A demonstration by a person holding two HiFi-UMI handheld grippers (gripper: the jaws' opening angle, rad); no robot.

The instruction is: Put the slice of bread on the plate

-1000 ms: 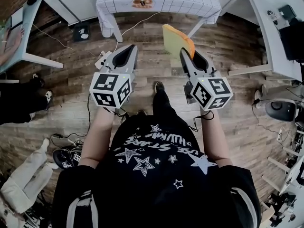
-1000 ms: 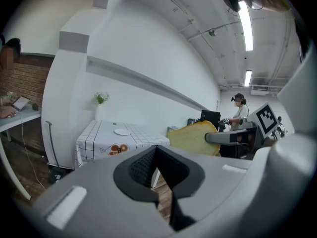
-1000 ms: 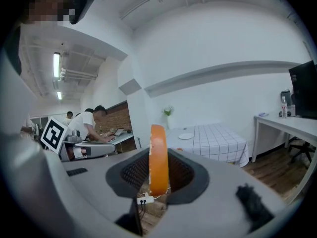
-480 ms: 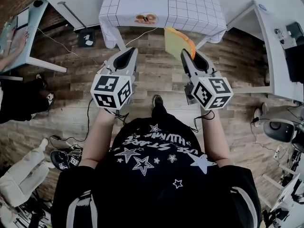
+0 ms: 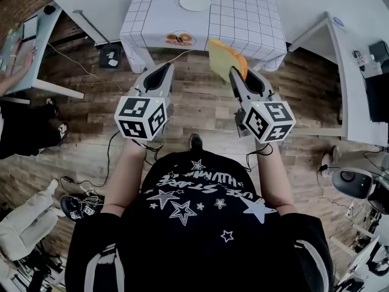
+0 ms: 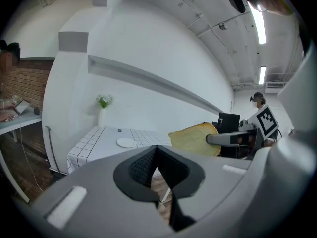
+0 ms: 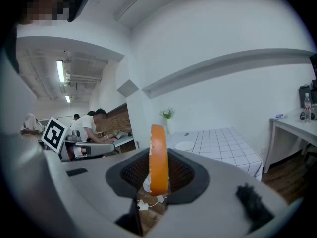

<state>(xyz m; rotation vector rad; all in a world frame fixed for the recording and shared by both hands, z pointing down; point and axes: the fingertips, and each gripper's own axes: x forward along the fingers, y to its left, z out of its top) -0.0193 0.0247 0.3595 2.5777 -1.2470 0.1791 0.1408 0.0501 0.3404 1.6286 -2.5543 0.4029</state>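
Note:
A slice of bread [image 5: 223,58] with an orange crust stands upright on edge in my right gripper [image 5: 238,72], which is shut on it. In the right gripper view the bread [image 7: 158,157] shows edge-on between the pads. My left gripper [image 5: 163,70] is level with it on the left, shut and holding nothing; the left gripper view shows its pads [image 6: 148,165] meeting at the tips. The white plate [image 5: 195,1] lies on the grid-patterned table [image 5: 249,17] ahead of both grippers, and it is bare. The plate [image 7: 184,146] appears beyond the bread.
A white desk [image 5: 349,72] flanks the right and another desk [image 5: 36,47] the left, where a person's hand rests. Cables and a socket box [image 5: 110,58] lie on the wooden floor. A vase of flowers [image 6: 103,114] stands at the table's far corner.
Both grippers and the person have moved forward towards the table, so the table and plate sit lower and nearer in the head view. The bread stays gripped the same way.

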